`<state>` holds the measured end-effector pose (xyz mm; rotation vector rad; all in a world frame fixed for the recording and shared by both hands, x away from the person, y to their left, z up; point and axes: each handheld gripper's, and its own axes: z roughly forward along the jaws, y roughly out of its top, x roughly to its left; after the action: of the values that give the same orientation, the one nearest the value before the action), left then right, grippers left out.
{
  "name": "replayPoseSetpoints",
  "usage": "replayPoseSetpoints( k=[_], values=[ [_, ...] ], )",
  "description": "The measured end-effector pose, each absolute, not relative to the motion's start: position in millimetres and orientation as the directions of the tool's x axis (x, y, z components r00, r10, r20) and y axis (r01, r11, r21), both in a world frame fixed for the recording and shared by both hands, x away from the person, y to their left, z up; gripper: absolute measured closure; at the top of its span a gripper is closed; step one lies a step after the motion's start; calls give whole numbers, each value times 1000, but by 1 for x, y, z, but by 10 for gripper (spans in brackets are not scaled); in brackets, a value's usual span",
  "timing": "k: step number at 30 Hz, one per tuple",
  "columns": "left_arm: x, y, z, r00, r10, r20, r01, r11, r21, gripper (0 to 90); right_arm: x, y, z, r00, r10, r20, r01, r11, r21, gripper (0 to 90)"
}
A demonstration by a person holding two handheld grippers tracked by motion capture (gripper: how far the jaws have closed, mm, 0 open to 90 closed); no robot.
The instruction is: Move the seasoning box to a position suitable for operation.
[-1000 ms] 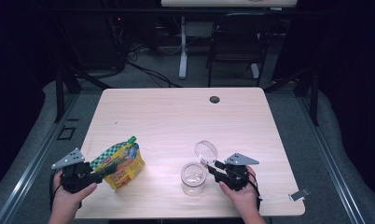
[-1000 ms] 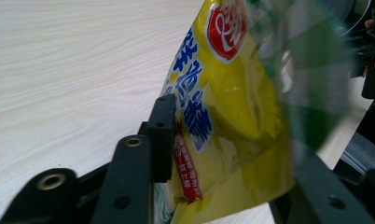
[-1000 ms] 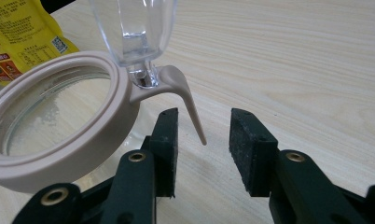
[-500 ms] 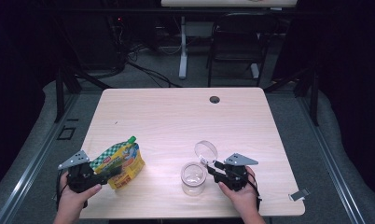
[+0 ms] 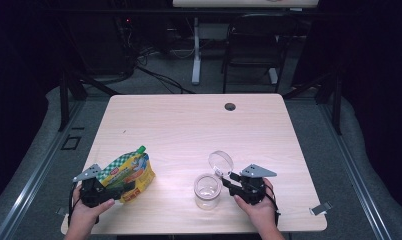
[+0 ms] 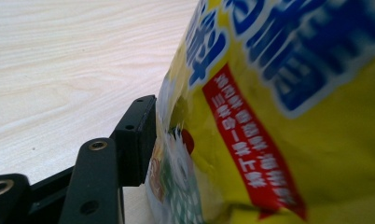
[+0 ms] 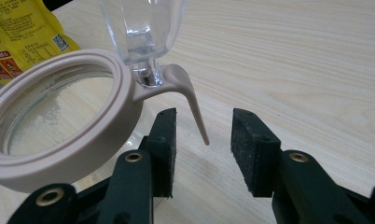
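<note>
A: Status. Snack bag [image 5: 130,171] sits near-left on the worktop [image 5: 189,125], green corner pointing far. Left gripper [image 5: 120,188] is at its near end; the jaws have just been opening, and the bag is between them. In the left gripper view one pad [image 6: 138,140] stands just beside the foil, can't see it pressing.

B: So released, not gripped?

A: Reads that way, yes. Right gripper [image 5: 228,182] is near-right, jaws apart, straddling the thin tab [image 7: 195,109] of the jar's [image 5: 207,190] flip lid [image 5: 221,162] without pinching it. Lid hinged open, jar looks empty.

B: Risks?

A: Judgement only: bag leans on that left pad, so pulling the gripper away could let it flop or slide toward the near edge. On the right, closing on the tab off-centre could twist the hinge or tip the jar (it's light, clear, nothing steadying it). If a pour follows, a slack bag mouth would spill past the tan rim [image 7: 64,154].

B: Any branding?

A: Yellow pack, big blue characters, red band with white print that looks Korean, too blurred to read. Right gripper view catches a code square on the bag [image 7: 22,28]. No legible brand name.
</note>
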<state>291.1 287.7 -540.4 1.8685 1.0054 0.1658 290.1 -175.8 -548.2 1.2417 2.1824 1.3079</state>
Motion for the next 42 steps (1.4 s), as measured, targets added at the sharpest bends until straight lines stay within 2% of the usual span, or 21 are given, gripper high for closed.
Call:
replayPoseSetpoints(
  k=[17, 22, 34, 42],
  values=[
    [293, 282, -565, 646, 712, -274, 556, -194, 808, 451, 290, -175, -548, -577, 802, 155, 516, 211, 830, 601],
    [293, 281, -572, 639, 715, -282, 553, -172, 815, 489, 290, -175, -548, -577, 802, 156, 515, 208, 832, 600],
    [292, 279, -578, 631, 719, -291, 530, -125, 838, 510, 289, -174, -547, -579, 801, 154, 513, 211, 832, 599],
    [291, 278, -577, 634, 721, -279, 524, -135, 841, 533, 289, -174, -547, -580, 801, 148, 512, 217, 831, 599]
  ],
)
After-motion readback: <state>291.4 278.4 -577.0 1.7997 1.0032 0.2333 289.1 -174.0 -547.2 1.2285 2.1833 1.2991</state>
